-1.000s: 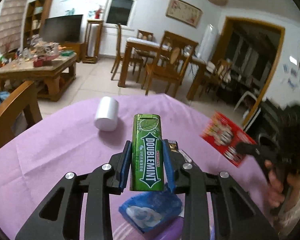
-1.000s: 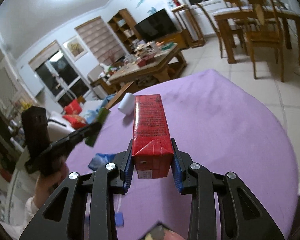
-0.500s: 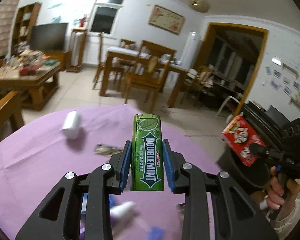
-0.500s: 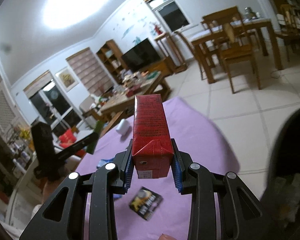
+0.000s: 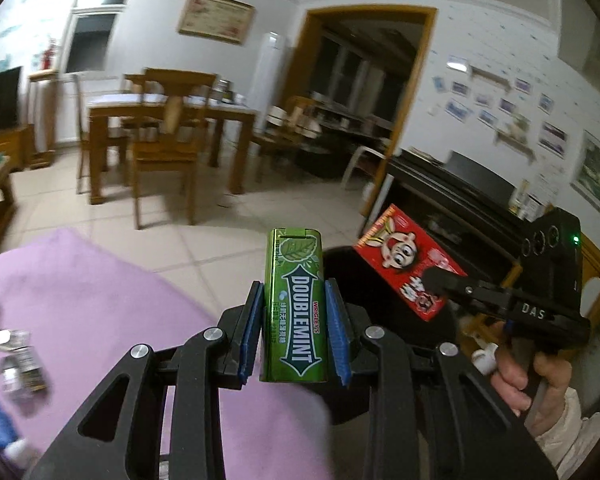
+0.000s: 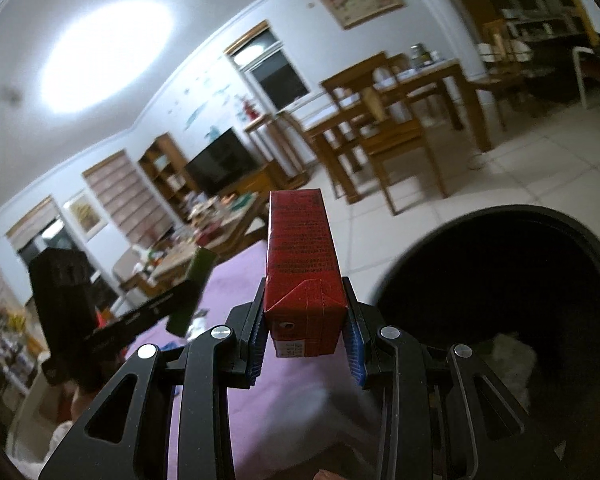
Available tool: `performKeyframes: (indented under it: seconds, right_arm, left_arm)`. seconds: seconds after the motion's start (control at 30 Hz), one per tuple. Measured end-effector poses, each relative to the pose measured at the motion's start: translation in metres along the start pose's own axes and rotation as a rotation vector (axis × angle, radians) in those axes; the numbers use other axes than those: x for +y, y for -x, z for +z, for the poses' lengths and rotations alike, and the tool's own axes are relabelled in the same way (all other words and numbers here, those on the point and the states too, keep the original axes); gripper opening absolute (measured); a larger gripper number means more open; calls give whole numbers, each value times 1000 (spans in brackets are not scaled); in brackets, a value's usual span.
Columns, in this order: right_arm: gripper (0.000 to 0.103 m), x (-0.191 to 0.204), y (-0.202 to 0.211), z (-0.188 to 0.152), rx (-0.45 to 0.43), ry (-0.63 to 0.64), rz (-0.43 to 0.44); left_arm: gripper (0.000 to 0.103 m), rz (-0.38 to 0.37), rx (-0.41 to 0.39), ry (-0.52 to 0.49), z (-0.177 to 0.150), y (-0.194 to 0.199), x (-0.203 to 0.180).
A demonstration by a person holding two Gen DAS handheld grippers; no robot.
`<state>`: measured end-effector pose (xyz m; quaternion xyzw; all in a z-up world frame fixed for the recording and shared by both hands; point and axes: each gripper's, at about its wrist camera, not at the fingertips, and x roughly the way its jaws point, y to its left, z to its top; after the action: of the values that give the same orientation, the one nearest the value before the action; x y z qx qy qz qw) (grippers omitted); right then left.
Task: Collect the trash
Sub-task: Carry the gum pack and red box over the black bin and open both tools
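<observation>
Right wrist — carton beside bin rim.

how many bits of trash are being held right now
2. The green gum pack sits clamped in the left hand-held gripper; the red carton in the right hand-held gripper. More litter lies on the purple table.

Black gripper frames, blue pads, silver screws; "DAS" marking; cream sleeve.
</observation>
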<state>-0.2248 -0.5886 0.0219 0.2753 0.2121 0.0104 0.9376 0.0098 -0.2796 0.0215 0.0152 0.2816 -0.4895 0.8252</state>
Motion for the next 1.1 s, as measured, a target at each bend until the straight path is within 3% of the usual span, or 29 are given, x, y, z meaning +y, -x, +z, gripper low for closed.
performKeyframes:
  seconds: [0.23,0.53,1.03,1.1]
  right_arm:
    - [33,-57,37,-7,-32,-77,-79]
    - [33,-112,50,-21,-31,-160,-139]
    - [33,-110,32,-23,-18,-220,-176]
    - [37,-104,31,-24,-11,-218,-186]
  left_arm:
    - [30,-104,83,-33,-7,-56,-43]
    - [30,-131,175,-53,-23,-98,-69]
    - [32,-136,217,-78,-20,-121,-89]
    - [35,-139,215,-87,-20,-120,-91]
